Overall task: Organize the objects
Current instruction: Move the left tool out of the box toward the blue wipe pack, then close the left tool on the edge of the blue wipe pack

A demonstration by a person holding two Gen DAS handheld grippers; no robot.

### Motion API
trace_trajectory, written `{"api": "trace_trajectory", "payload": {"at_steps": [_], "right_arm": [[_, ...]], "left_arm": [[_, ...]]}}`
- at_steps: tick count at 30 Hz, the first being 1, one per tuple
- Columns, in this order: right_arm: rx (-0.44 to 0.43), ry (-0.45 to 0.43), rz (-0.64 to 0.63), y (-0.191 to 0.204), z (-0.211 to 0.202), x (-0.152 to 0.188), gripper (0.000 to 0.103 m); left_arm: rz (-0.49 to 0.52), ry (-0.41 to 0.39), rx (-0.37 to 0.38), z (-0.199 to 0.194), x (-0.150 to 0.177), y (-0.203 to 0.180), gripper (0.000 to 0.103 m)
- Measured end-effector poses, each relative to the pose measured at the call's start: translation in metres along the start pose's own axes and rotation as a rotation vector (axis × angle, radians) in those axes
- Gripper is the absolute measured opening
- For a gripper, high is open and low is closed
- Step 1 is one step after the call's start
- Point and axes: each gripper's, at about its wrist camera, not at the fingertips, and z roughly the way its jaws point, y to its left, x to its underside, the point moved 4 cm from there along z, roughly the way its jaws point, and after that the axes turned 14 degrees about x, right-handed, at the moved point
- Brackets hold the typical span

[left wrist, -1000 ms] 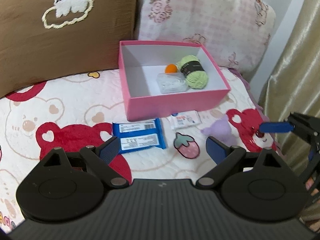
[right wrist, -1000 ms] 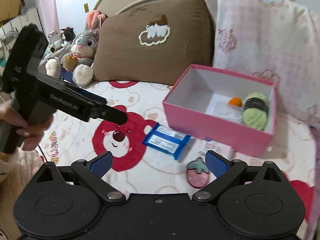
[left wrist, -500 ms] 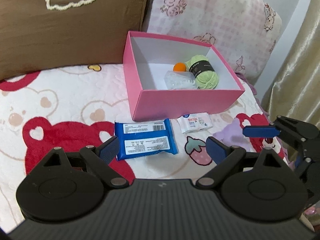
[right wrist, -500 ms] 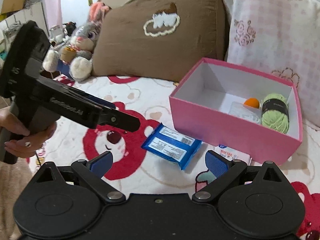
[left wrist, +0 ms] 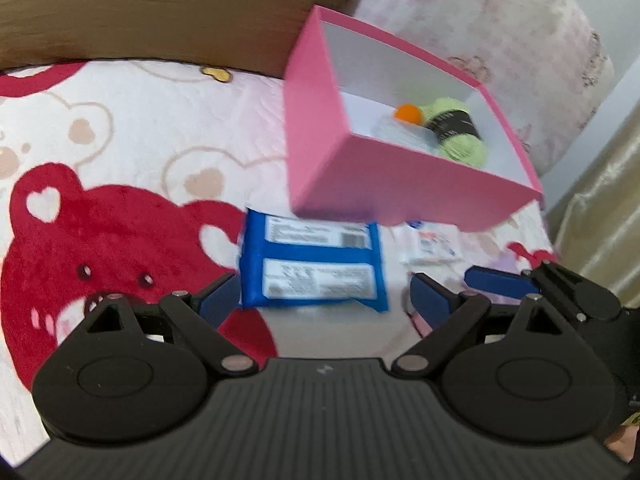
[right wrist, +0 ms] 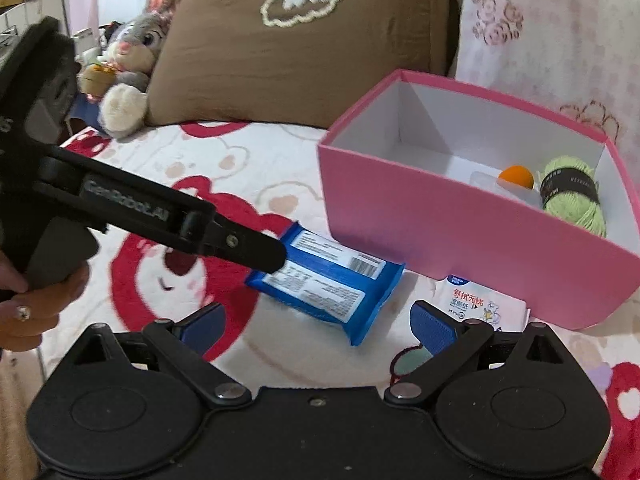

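A blue snack packet [left wrist: 312, 266] lies on the bear-print bedspread just in front of a pink box [left wrist: 384, 184]. My left gripper [left wrist: 322, 298] is open, its fingers either side of the packet's near edge. The box holds a green yarn ball [left wrist: 460, 136], an orange ball [left wrist: 408, 114] and a clear plastic item. In the right wrist view the packet [right wrist: 328, 280] lies ahead of my open right gripper [right wrist: 316, 324], and the left gripper's arm [right wrist: 160, 212] reaches over it from the left. A white wipes pack [right wrist: 476, 304] lies by the box [right wrist: 460, 232].
A brown pillow [right wrist: 300, 40] and a pink floral pillow [right wrist: 552, 32] stand behind the box. A plush rabbit [right wrist: 132, 60] sits at the far left. A strawberry-shaped item [right wrist: 412, 362] shows partly under my right finger. A curtain [left wrist: 600, 208] hangs at the right.
Both grippers have moved forward and lower toward the blue packet. The left gripper now straddles its near edge. Both stay open.
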Motion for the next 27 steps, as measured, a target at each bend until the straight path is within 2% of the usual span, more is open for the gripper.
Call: {"api": "trace_trajectory", "payload": {"at_steps": [3, 6, 14, 18, 21, 22, 23, 24, 25, 27], "right_arm": [[0.006, 0.013, 0.028, -0.003, 0.020, 0.002, 0.099], [0.007, 0.024, 0.067, -0.006, 0.038, 0.004, 0.097], [-0.018, 0.024, 0.188, -0.016, 0.061, 0.008, 0.086], [-0.059, 0.033, 0.225, -0.016, 0.066, 0.010, 0.071], [-0.031, 0.062, 0.220, -0.015, 0.072, 0.013, 0.056], [-0.045, 0.073, 0.233, -0.015, 0.074, 0.015, 0.053], [-0.056, 0.077, 0.255, -0.017, 0.074, 0.016, 0.052], [-0.059, 0.078, 0.265, -0.018, 0.073, 0.017, 0.049], [-0.060, 0.079, 0.265, -0.019, 0.072, 0.017, 0.046], [-0.055, 0.075, 0.240, -0.017, 0.066, 0.017, 0.041]], "left_arm": [[0.033, -0.059, -0.075, 0.004, -0.004, 0.008, 0.092], [0.033, -0.088, -0.079, 0.007, -0.007, 0.016, 0.092], [-0.007, -0.060, -0.106, 0.025, -0.002, 0.039, 0.092], [-0.022, -0.041, -0.083, 0.031, 0.002, 0.042, 0.092], [-0.046, -0.033, -0.065, 0.037, 0.004, 0.046, 0.091], [-0.051, -0.030, -0.060, 0.038, 0.005, 0.046, 0.082], [-0.046, -0.024, -0.052, 0.039, 0.007, 0.047, 0.052], [-0.037, -0.001, -0.055, 0.041, 0.009, 0.046, 0.041], [-0.032, 0.022, -0.055, 0.043, 0.011, 0.045, 0.036], [-0.036, 0.028, -0.024, 0.043, 0.015, 0.041, 0.035]]}}
